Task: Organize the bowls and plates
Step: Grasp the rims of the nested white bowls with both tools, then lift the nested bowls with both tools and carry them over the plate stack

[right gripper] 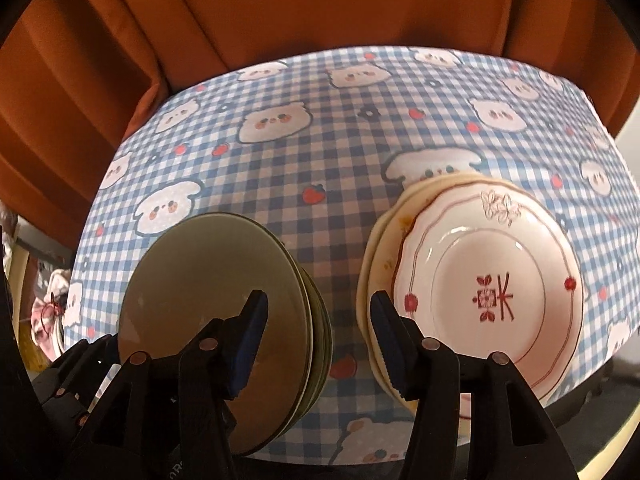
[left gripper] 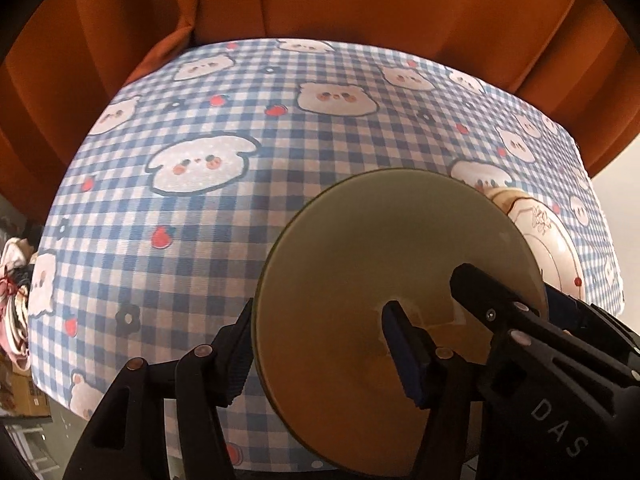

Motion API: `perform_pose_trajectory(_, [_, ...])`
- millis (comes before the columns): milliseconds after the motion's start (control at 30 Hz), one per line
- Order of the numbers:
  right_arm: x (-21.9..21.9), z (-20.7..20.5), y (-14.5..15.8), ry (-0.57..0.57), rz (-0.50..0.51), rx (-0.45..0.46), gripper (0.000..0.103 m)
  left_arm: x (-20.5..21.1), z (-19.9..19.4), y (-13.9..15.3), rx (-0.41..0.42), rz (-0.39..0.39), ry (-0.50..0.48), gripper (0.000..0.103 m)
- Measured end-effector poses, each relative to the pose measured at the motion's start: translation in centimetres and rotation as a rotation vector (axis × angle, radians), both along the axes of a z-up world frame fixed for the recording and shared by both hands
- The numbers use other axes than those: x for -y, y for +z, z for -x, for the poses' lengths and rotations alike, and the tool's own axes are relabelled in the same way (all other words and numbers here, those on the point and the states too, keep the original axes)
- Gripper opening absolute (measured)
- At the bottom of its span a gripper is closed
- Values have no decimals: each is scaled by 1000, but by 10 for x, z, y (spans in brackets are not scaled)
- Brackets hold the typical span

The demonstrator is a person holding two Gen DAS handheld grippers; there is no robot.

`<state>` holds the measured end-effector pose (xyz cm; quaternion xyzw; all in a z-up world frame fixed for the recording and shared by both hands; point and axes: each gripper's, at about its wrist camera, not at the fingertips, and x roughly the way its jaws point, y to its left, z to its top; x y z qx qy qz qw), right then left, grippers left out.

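**Two stacks on the checked bench, both grippers spread**

On the left side of the bench (right gripper: 320,128), which wears a blue-and-white checked cloth printed with bears and strawberries, sits a stack of olive-green bowls (right gripper: 208,280) close to the near edge. The left wrist view shows the top bowl's broad rim and smooth inside filling the lower middle of the frame. The left gripper (left gripper: 320,356) stands apart over this stack: its left finger lies just outside the bowl's rim, its right finger reaches inside the bowl, and neither pad presses on the wall between them, so the rim is straddled but not gripped.

Between the two stacks runs a strip of bare cloth with a strawberry print near the near edge. The right gripper (right gripper: 318,340) hangs over that strip with its jaws apart and nothing between them; its left finger overlaps the green bowls in the right wrist view, its right finger the edge of the plates.

On the right side of the bench, also near the near edge, rests a stack of plates (right gripper: 488,288): cream ones below, and on top a pink-white scalloped plate with a red floral mark at its centre. Orange curtains (right gripper: 280,8) hang behind the far edge.
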<state>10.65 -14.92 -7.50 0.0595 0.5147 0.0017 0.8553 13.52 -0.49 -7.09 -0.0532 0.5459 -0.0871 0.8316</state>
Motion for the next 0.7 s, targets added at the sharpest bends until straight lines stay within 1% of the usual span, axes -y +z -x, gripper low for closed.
perform_pose_trajectory(133, [-1, -2, -8, -28, -7, -27, 57, -1, -4, -9, -32, 15, -30, 54])
perform_pose_trajectory(167, [-1, -2, -11, -32, -14, -36, 57, -2, -4, -9, -26, 19, -38, 53])
perform_pose_trajectory(267, [-2, -3, -16, -48, -46, -43, 56, -1, -6, -9, -24, 15, -63, 53])
perform_pose_trajectory(400, [-3, -7, -21, -57, -77, -57, 49, 0, -7, -9, -21, 3, -99, 53])
perform_pose_trajectory(500, [-3, -9, -27, -73, -115, -77, 48, -2, -9, -9, -24, -3, -122, 53])
perform_pose_trajectory(633, [3, -14, -38, -103, -207, -116, 47, -2, -12, -9, -26, -12, -145, 53])
perform_pose_trajectory(700, [2, -15, -37, -103, -206, -114, 47, -2, -13, -9, -26, -14, -154, 53])
